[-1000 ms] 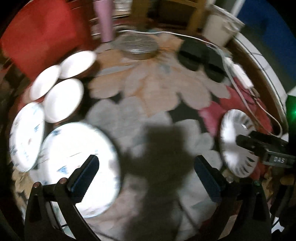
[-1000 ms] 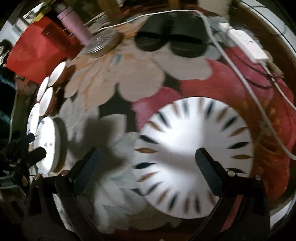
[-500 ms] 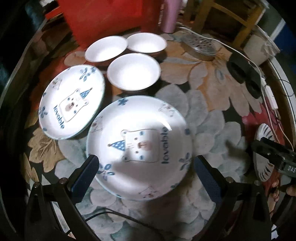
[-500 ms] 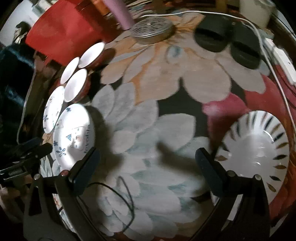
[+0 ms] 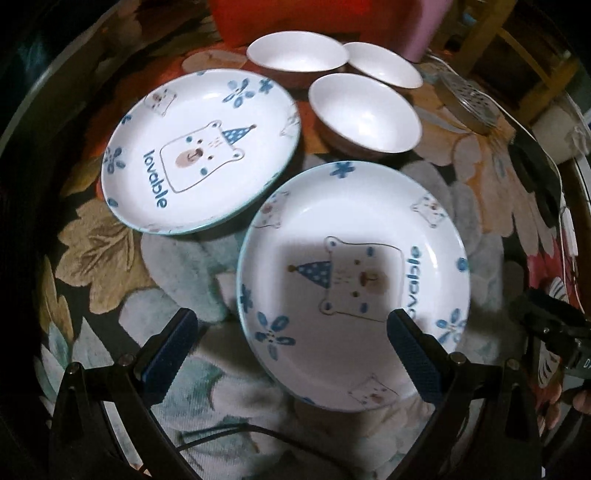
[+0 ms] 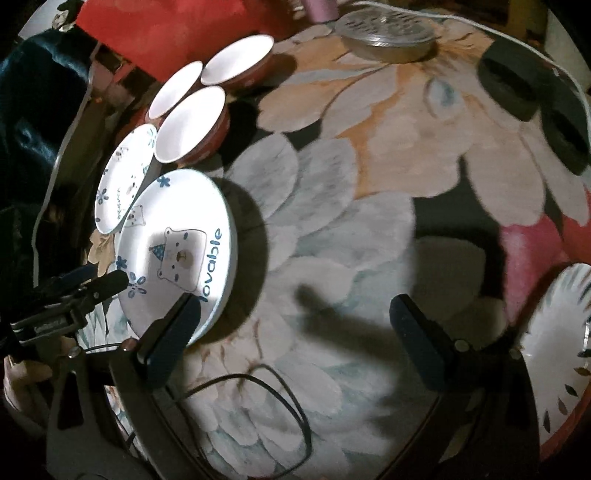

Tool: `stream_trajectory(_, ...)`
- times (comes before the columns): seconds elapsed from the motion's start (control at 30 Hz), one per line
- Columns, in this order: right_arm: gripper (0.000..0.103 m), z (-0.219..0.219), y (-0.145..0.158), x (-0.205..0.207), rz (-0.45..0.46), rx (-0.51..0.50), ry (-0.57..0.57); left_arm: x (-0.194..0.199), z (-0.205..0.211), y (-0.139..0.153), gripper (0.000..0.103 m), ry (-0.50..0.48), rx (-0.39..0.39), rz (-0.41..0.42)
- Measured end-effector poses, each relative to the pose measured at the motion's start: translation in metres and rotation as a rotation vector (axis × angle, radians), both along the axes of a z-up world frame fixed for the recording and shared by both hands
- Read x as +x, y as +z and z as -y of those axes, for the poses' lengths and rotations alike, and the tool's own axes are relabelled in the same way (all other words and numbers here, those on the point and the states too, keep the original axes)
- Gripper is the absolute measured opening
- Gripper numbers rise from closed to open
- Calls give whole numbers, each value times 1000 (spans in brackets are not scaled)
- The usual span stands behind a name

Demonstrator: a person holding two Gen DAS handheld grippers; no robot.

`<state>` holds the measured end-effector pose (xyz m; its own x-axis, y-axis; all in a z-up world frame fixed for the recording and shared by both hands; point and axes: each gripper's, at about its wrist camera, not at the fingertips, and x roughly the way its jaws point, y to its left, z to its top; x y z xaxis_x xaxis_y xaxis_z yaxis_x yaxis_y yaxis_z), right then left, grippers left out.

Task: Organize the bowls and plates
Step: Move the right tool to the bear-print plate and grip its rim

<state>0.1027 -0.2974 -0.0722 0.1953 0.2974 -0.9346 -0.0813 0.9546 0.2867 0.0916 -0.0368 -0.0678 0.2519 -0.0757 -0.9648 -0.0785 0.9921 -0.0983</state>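
Observation:
Two white bear-print plates lie on a floral cloth: the near one (image 5: 354, 280) under my open left gripper (image 5: 295, 343), the far one (image 5: 199, 147) to its upper left. Three white bowls (image 5: 364, 112) cluster behind them. My right gripper (image 6: 295, 325) is open and empty over bare cloth; the near bear plate (image 6: 177, 254) lies at its left finger, and a white plate with dark leaf marks (image 6: 557, 343) lies at its right. The left gripper (image 6: 74, 291) shows at the left edge of the right wrist view.
A round metal lid (image 6: 388, 33), two black round objects (image 6: 517, 88), a white cable (image 6: 569, 81) and a red bag (image 6: 177, 22) stand at the back. A thin black cable (image 6: 258, 387) loops on the cloth near me. The table edge curves along the left.
My left gripper has swung left and closer over the bear plates. My right gripper has swung left off the leaf-mark plate, which now sits at its right edge.

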Motion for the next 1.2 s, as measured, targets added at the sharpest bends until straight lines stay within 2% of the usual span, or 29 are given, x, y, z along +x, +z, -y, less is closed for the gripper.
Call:
stream_trajectory(0.13, 102, -11, -10, 9, -27, 25, -9, 2, -11, -10, 100, 36, -10, 3)
stream_trajectory(0.23, 98, -22, -16, 14, -31, 30, -1, 5, -19, -18, 94, 53, -11, -3)
stream_trajectory(0.37, 74, -35, -29, 21, -65, 31, 6, 10, -25, -30, 85, 70, -25, -26)
stream_trajectory(0.43, 69, -40, -35, 24, -82, 28, 6, 13, -28, -36, 77, 73, -47, -33)
stream_trajectory(0.47, 66, -43, -38, 25, -84, 24, 9, 14, -28, -39, 62, 70, -56, -38)
stream_trajectory(0.5, 60, -45, -40, 26, -86, 20, 14, 15, -28, -41, 55, 66, -64, -47)
stream_trajectory(0.53, 58, -48, -41, 27, -86, 9, 20, 16, -29, -41, 52, 64, -84, -35)
stream_trajectory(0.57, 49, -49, -40, 27, -72, -4, 22, 18, -28, -40, 46, 60, -82, -25)
stream_trajectory(0.6, 32, -51, -40, 28, -69, -5, 34, 20, -28, -38, 38, 50, -88, -17)
stream_trajectory(0.67, 25, -54, -43, 30, -82, 14, 52, 26, -27, -38, 26, 34, -108, -10)
stream_trajectory(0.73, 15, -59, -43, 31, -79, 23, 68, 30, -24, -38, 26, 24, -101, -13)
stream_trajectory(0.97, 15, -60, -41, 29, -55, 8, 103, 28, -21, -37, 24, -9, -99, -15)
stream_trajectory(1.2, 14, -52, -37, 22, -54, 9, 88, 13, -12, -31, 24, -41, -88, -21)
